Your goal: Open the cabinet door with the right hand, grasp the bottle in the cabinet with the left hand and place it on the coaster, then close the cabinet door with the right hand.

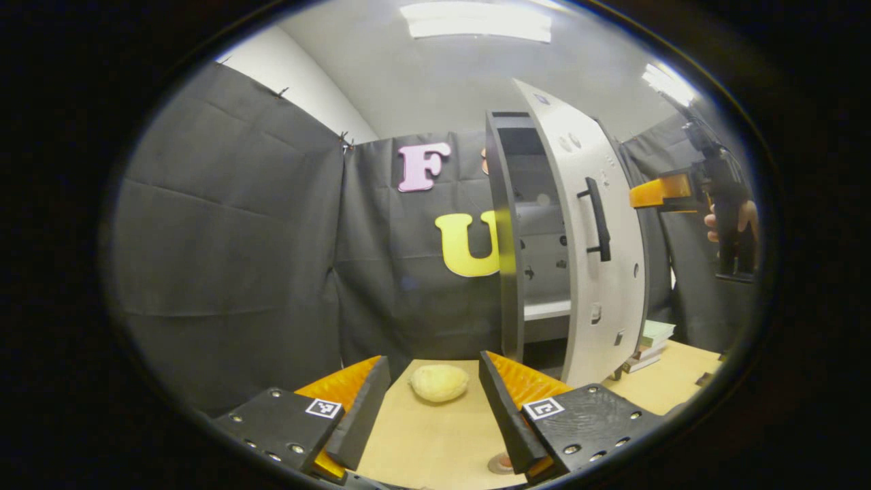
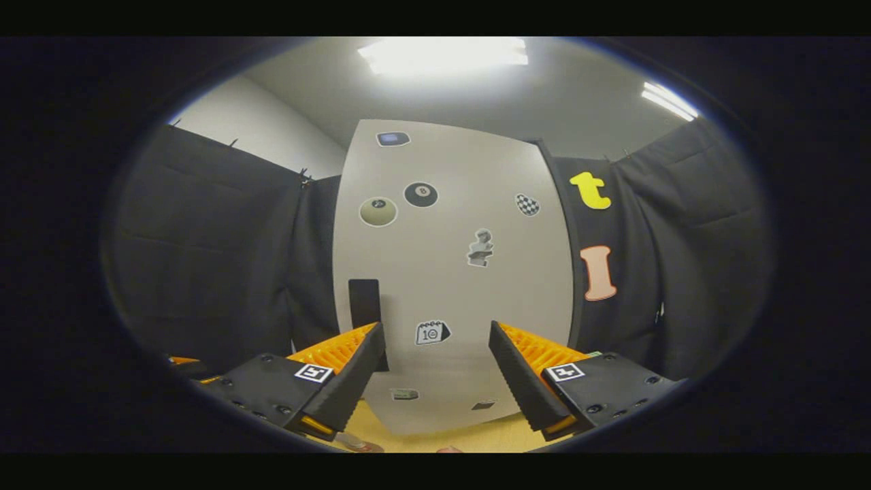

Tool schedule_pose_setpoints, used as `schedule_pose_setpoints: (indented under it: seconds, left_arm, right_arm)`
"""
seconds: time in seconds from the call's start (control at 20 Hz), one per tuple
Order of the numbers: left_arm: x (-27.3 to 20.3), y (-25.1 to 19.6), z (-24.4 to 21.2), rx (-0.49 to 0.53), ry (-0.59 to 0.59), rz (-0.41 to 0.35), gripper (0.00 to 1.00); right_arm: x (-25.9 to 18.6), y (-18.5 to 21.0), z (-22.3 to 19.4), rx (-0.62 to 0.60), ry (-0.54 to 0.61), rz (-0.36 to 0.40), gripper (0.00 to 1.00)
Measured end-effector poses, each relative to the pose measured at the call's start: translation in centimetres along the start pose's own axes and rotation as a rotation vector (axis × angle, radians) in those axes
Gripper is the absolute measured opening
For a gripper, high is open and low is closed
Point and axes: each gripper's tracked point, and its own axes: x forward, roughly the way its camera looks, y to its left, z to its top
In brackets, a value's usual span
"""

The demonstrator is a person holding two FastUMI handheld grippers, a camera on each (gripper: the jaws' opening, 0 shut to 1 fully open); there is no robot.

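Note:
The white cabinet [image 1: 507, 272] stands at the back of the wooden table with its door [image 1: 599, 272] swung partly open. The door's black handle [image 1: 594, 218] faces out. Inside are shelves and a pale shape [image 1: 541, 218] on the upper one, too dim to name. My left gripper [image 1: 433, 361] hangs open low over the table, left of the cabinet opening. A small round coaster [image 1: 501, 463] lies by its right finger. My right gripper [image 2: 435, 361] is open, facing the stickered door [image 2: 456, 272], with the handle [image 2: 364, 306] just above its left finger. A hand holds the right gripper [image 1: 660, 192] right of the door.
A pale yellow, potato-like lump [image 1: 439, 382] lies on the table [image 1: 435, 442] between my left gripper's fingers, farther off. A stack of books [image 1: 650, 344] sits on the table behind the open door. Black cloth walls close in the back and sides.

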Motion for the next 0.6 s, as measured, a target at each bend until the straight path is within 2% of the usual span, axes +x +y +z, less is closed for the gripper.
schedule_pose_setpoints:
  seconds: [0.3,0.4,0.45,0.6]
  left_arm:
    - [0.3,-5.8,2.6,-0.005,0.000,-0.035,0.79]
    - [0.2,-7.7,3.5,0.005,-0.010,-0.040,0.79]
    - [0.1,-8.7,4.0,0.006,-0.012,-0.044,0.81]
    - [-0.4,-11.7,4.5,-0.004,-0.017,-0.072,0.79]
  right_arm:
    - [-4.8,-3.8,-0.1,-0.031,-0.026,0.008,0.94]
    - [-6.6,-6.1,-0.3,-0.039,-0.033,-0.010,0.98]
    - [-7.4,-7.3,-0.6,-0.048,-0.033,-0.024,0.98]
    - [-11.0,-11.7,-0.4,-0.060,-0.036,-0.067,0.98]
